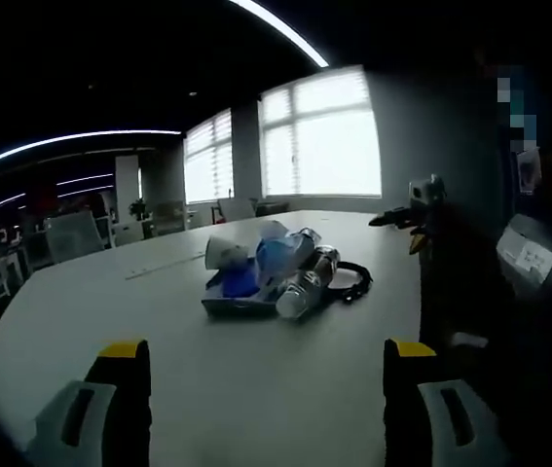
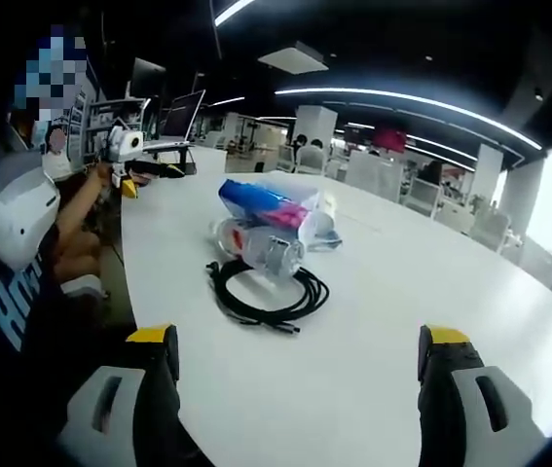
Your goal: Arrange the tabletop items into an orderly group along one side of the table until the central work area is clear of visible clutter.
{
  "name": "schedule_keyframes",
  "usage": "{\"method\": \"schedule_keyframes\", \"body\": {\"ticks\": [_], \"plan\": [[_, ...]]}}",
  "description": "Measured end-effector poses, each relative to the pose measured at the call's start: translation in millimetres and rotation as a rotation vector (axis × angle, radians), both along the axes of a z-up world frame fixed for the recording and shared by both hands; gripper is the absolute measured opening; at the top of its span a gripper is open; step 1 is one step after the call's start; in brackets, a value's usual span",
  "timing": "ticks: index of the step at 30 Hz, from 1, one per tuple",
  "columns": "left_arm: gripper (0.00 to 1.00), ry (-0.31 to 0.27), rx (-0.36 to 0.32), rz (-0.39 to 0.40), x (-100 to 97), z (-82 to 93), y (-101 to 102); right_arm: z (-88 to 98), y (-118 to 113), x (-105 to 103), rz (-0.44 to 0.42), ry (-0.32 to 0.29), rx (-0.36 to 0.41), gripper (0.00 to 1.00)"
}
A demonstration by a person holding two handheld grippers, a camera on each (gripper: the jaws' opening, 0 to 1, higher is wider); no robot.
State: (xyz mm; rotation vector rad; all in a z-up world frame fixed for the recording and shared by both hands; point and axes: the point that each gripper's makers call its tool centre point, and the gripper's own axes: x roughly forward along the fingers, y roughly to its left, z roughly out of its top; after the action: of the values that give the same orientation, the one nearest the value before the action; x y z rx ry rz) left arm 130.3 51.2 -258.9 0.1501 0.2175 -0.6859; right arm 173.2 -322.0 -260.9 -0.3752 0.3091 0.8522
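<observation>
Both grippers empty, jaws wide. Left gripper view: left gripper faces a mid-table pile on the white round table: clear plastic bottle, blue-white crumpled bag, possibly a flat blue tray beneath, too dim to confirm. Right gripper view: right gripper is nearest the coiled black cable touching the bottle. Take the cable first, by its bundled loops, so it doesn't drag the bottle.

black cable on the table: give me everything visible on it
The cable is thin, black and rubbery-looking, wound in a loose coil lying flat on the white table. One end sticks out toward the right gripper view's camera. The clear bottle lies against its far side, overlapping the coil. In the left gripper view it loops out beside the bottle. Neither gripper touches it.
</observation>
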Motion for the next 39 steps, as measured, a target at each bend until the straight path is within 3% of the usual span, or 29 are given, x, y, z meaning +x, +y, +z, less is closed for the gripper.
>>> {"method": "schedule_keyframes", "body": {"ticks": [2, 5, 14, 17, 25, 39], "plan": [[0.94, -0.035, -0.01, -0.012, 7.0, 2.9, -8.4, -0.7, 0.4, -0.3, 0.001, 0.0, 0.004, 1.0], [0.88, -0.042, -0.021, -0.042, 11.5, 2.7, -19.5, -1.9, 1.3, -1.2, 0.004, 0.001, 0.007, 1.0], [0.8, -0.013, -0.041, -0.13, 25.4, -12.1, -50.7, -5.1, 4.7, -3.2, 0.017, 0.004, 0.022, 1.0], [0.77, 0.015, -0.004, -0.159, 27.4, -21.6, -58.6, -5.9, 4.4, -3.4, 0.018, 0.003, 0.025, 1.0], [0.69, 0.024, -0.034, -0.233, 35.6, -24.4, -76.2, -8.9, 5.1, -4.6, 0.025, 0.007, 0.03, 1.0], [0.6, 0.035, 0.002, -0.307, 51.2, -31.8, -100.5, -11.6, 5.8, -5.8, 0.033, -0.002, 0.046, 1.0]]}}
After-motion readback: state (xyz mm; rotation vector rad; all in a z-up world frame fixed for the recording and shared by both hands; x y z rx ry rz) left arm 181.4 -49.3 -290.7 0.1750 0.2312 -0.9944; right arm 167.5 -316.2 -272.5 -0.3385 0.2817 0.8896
